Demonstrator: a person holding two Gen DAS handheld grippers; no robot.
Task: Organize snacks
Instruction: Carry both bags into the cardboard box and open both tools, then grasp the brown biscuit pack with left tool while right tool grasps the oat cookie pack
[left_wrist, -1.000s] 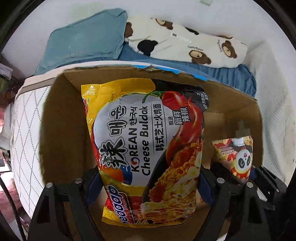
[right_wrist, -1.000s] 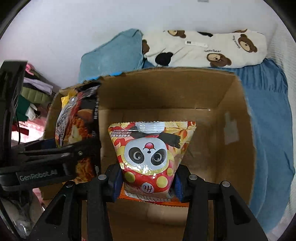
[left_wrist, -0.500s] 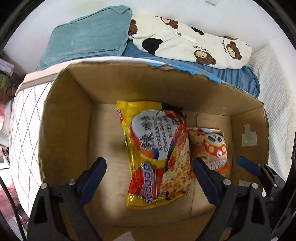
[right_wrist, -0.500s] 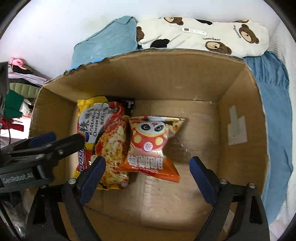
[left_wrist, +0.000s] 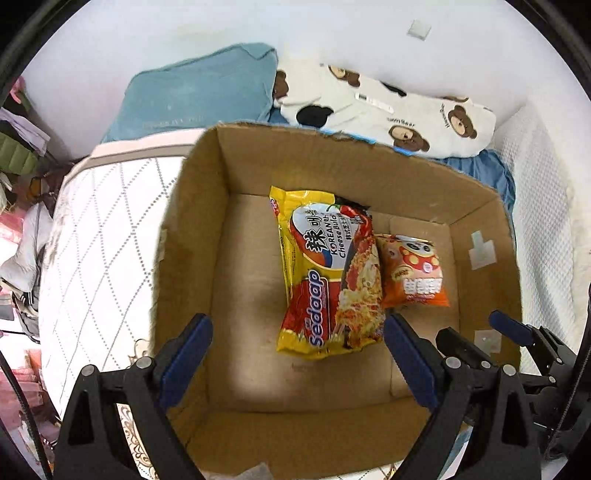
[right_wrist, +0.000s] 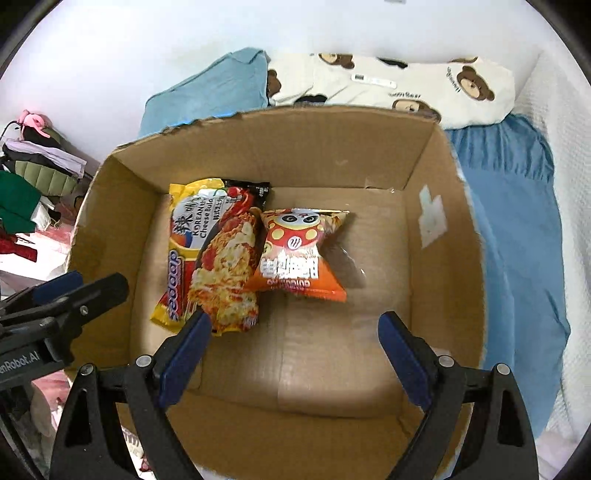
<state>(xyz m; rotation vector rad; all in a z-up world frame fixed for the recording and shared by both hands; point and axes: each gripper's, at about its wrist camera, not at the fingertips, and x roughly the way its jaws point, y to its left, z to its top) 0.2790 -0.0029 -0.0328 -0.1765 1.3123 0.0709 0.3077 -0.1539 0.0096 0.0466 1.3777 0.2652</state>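
A yellow and red Sedaap noodle packet (left_wrist: 325, 273) lies flat on the floor of an open cardboard box (left_wrist: 192, 236). An orange panda snack bag (left_wrist: 413, 273) lies right beside it, touching its right edge. Both show in the right wrist view too: the noodle packet (right_wrist: 214, 254) and the panda bag (right_wrist: 299, 254) inside the box (right_wrist: 443, 258). My left gripper (left_wrist: 297, 332) is open and empty above the box's near side. My right gripper (right_wrist: 295, 332) is open and empty above the box. The left gripper also shows in the right wrist view (right_wrist: 79, 291).
The box sits on a bed with a white quilted mattress (left_wrist: 96, 236) and a blue sheet (right_wrist: 517, 221). A teal pillow (left_wrist: 195, 99) and a bear-print pillow (left_wrist: 388, 110) lie behind it. Clothes (right_wrist: 33, 184) are piled at the left.
Both grippers opened and let go of their packets, which now lie on the box floor. Both grippers have since pulled up and back from the box.
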